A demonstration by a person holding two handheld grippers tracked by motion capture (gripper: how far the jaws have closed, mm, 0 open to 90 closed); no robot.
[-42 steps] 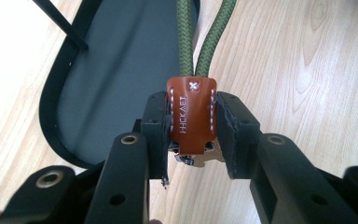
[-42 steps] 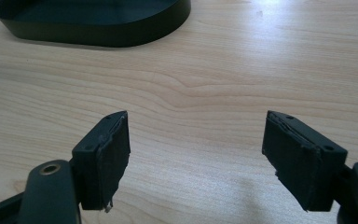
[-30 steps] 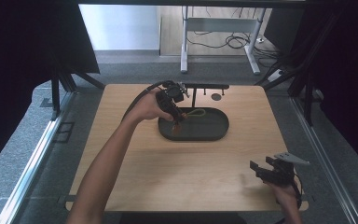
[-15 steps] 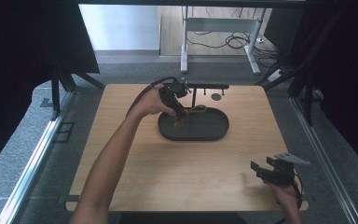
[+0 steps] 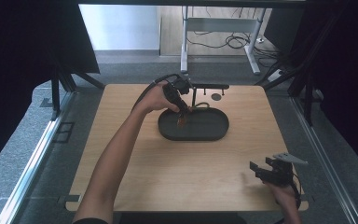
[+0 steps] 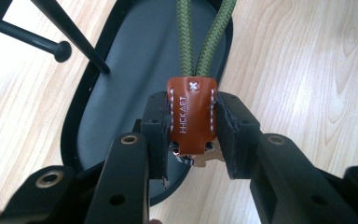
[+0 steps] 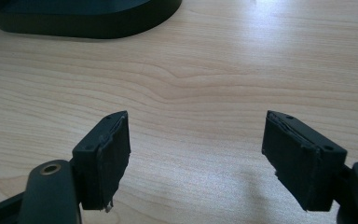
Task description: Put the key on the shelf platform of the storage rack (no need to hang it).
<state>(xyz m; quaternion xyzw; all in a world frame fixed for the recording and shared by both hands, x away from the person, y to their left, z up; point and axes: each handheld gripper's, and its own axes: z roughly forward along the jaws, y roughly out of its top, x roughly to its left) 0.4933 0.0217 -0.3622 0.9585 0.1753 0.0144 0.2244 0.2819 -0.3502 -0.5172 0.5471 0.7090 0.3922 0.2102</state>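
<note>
Left gripper [image 6: 192, 135]: jaws closed down on a brown leather tab [image 6: 191, 114], pads pressed against both stitched sides. Tab has white stitching, a small rivet near its top and stamped lettering I can't read reliably. A bit of metal hardware [image 6: 200, 158] pokes out under the tab between the jaws; can't tell what kind. Two strands of green braided cord [image 6: 205, 37] leave the tab at 12 o'clock and run out of the top of the left gripper view.

Directly behind the tab: dark oval tray [image 6: 121, 84] on the wooden table [image 6: 307, 70]. Thin black rods of a stand [image 6: 70, 35] cross at 10–11 o'clock, one ending in a rounded tip.

High view: left gripper [image 5: 182, 116] sits over the left half of the tray [image 5: 214, 135], tab [image 5: 182, 122] showing as a small brown spot at the jaw tips. Can't tell whether the tab touches the tray floor. The stand [image 5: 200, 88] rises at the tray's 12 o'clock edge, with a small dark round disc [image 5: 216, 96] on the table just to its right.

Right gripper [image 7: 196, 154]: jaws spread wide, nothing between them, bare table [image 7: 191, 74] under them. Tray rim [image 7: 98, 23] sits at 11 o'clock in the right gripper view, well apart. In the high view the right gripper [image 5: 261, 170] is at the table's 5 o'clock corner, held low near the front edge.
</note>
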